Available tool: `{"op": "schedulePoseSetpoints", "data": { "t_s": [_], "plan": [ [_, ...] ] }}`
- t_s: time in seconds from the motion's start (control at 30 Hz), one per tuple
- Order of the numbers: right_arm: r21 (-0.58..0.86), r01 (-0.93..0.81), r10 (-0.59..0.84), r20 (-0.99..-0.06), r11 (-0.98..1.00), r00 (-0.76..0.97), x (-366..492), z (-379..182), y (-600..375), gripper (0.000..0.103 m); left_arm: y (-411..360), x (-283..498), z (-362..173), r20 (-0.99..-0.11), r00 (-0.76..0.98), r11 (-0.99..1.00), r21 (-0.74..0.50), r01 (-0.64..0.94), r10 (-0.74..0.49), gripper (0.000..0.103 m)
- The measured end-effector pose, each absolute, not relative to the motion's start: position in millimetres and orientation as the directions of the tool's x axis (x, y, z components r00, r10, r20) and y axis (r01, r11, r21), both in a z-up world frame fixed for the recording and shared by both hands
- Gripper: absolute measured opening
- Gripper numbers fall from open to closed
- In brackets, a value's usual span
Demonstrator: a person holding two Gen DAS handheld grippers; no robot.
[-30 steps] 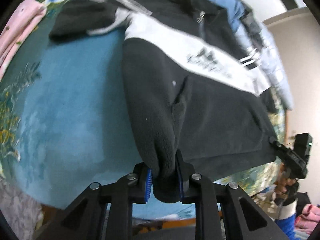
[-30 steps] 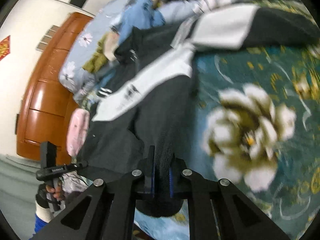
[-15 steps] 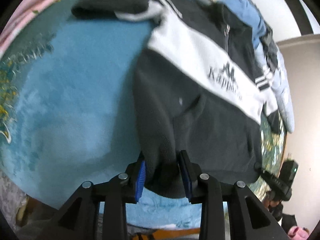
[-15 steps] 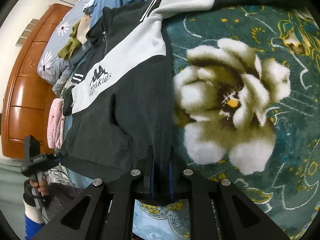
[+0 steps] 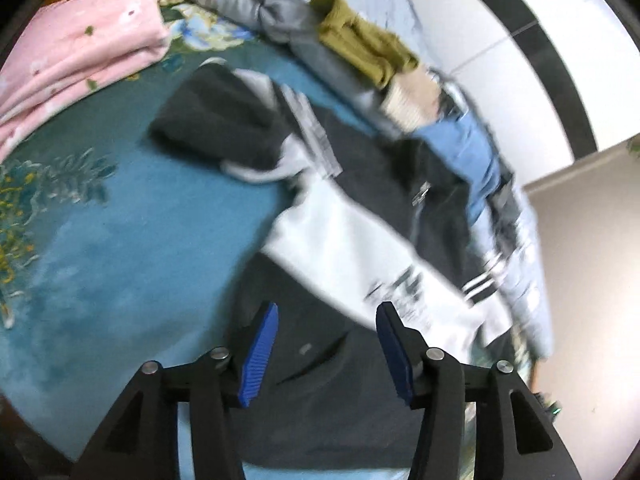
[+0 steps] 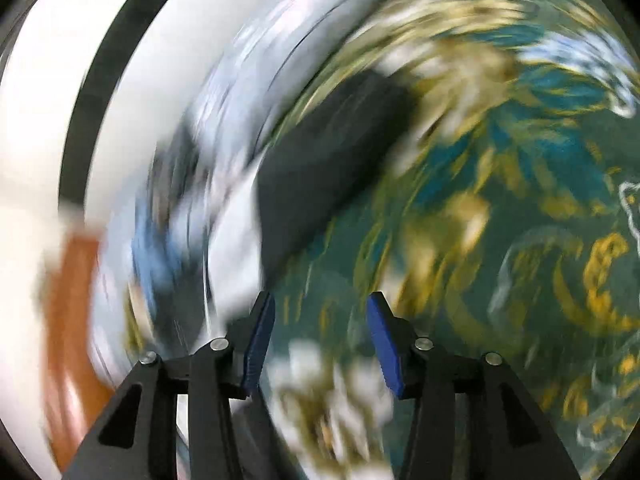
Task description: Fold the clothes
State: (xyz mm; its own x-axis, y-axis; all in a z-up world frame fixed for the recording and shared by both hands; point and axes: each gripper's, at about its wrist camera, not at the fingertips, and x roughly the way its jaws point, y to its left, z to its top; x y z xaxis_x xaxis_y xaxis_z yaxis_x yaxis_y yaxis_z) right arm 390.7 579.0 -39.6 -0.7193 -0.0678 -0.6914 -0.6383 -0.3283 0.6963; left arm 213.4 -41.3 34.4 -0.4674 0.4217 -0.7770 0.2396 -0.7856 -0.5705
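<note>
Both hem corners that were pinched a second ago are now let go. The left hand-held gripper [image 5: 326, 344] has its jaws opening, blue pads [image 5: 258, 354] spread and hanging just above the black lower front of the fleece jacket [image 5: 352, 248], with cloth below the gap but not pressed by either pad. The right hand-held gripper [image 6: 320, 338] is also opening and has swung off to the side; nothing lies between its pads, only the floral bedspread [image 6: 520, 240] below, and its view is badly smeared. The jacket lies spread on the bed, chest up, white band across the middle, one sleeve [image 5: 216, 128] doubled over near the pink folded blanket [image 5: 76, 56], the other dark sleeve [image 6: 332, 152] stretching away in the right view. A heap of other clothes [image 5: 368, 48] crowds its collar end.

Risk, as I judge it: the right hand is moving fast, so it could overshoot the sleeve, snag the bedspread instead, or drag the jacket askew. The heap by the collar could also get caught into the next fold.
</note>
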Motion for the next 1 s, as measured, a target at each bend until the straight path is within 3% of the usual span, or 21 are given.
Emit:
{"op": "schedulePoseSetpoints", "data": {
  "t_s": [0.13,0.5,0.53,0.6,0.63,0.77,1.0],
  "plan": [
    [0.749,-0.656,0.057,-0.654,-0.097,-0.755,395.2,-55.2,632.9,0.049,-23.6,199.8,33.2,-0.747,-0.514,-0.771,-0.594,0.230,0.422,0.059],
    [0.729,-0.682,0.056,-0.680,-0.059,-0.731,355.4,-80.2,675.5,0.048,-7.9,191.8,23.5,-0.771,-0.502,-0.795,-0.558,0.237,0.391,0.059],
    [0.722,-0.688,0.056,-0.686,-0.073,-0.725,350.8,-78.7,675.1,0.046,-9.2,192.5,23.2,-0.772,-0.502,-0.796,-0.556,0.239,0.389,0.059],
    [0.706,-0.701,0.057,-0.699,-0.103,-0.713,344.2,-71.4,673.2,0.021,-13.3,194.1,22.4,-0.772,-0.508,-0.792,-0.557,0.249,0.383,0.059],
    [0.702,-0.703,0.056,-0.702,-0.117,-0.710,340.3,-66.8,672.8,0.020,-16.3,195.1,22.1,-0.770,-0.514,-0.786,-0.560,0.260,0.379,0.059],
    [0.717,-0.663,0.060,-0.668,-0.214,-0.742,316.7,-28.9,666.2,0.015,-29.9,197.1,18.3,-0.754,-0.536,-0.746,-0.592,0.305,0.379,0.059],
    [0.649,-0.404,0.005,-0.525,-0.645,-0.851,236.5,112.5,579.4,0.015,-38.5,194.2,21.8,-0.745,-0.575,-0.743,-0.586,0.324,0.338,0.059]
  ]
}}
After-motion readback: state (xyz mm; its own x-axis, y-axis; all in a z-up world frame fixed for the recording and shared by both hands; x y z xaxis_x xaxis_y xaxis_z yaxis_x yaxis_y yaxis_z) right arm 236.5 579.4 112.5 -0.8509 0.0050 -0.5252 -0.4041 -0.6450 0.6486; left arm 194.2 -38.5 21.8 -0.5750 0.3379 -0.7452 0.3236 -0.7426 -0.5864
